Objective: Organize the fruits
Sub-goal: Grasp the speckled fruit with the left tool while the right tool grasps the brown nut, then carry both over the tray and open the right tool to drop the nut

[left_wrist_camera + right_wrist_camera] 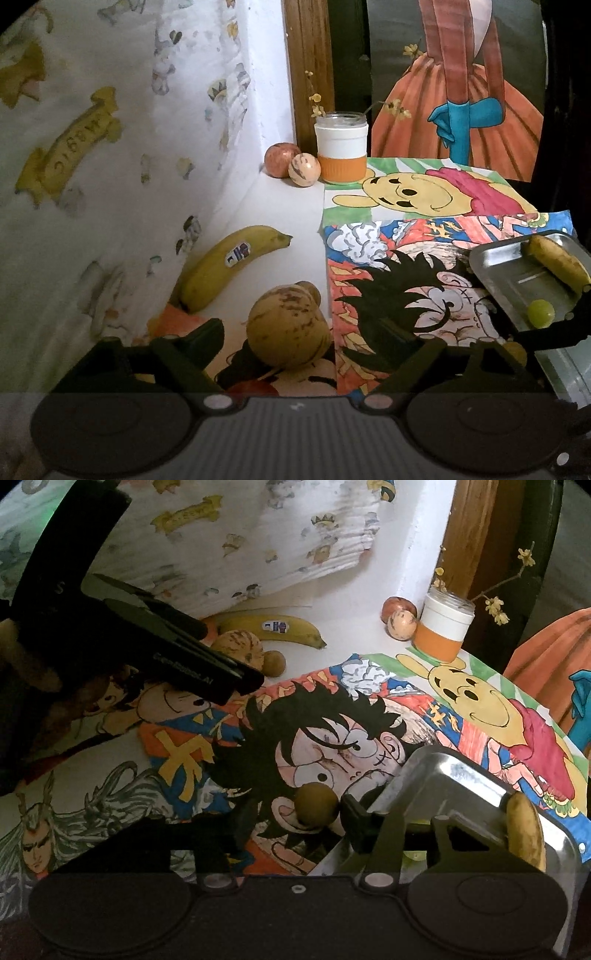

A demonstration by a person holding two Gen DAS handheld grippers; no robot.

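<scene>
My left gripper (pixel 299 336) is open, its fingers either side of a tan striped melon (pixel 288 326) that rests on the table. A banana (pixel 229 264) with a sticker lies beyond it by the cloth. A metal tray (pixel 517 273) at the right holds a second banana (pixel 559 264) and a green grape (pixel 540 313). My right gripper (pixel 295 814) holds a small round brown fruit (pixel 317 805) between its fingers, just left of the tray (pixel 443 771). The left gripper (pixel 207 661) shows in the right wrist view, over the melon (pixel 240 646).
A white and orange jar (pixel 341 151) with dried flowers stands at the back, with an apple (pixel 282 159) and a small striped melon (pixel 304 170) beside it. Coloured drawings (pixel 406 258) cover the table. A printed cloth (pixel 92 166) hangs along the left. Another small brown fruit (pixel 275 662) lies near the melon.
</scene>
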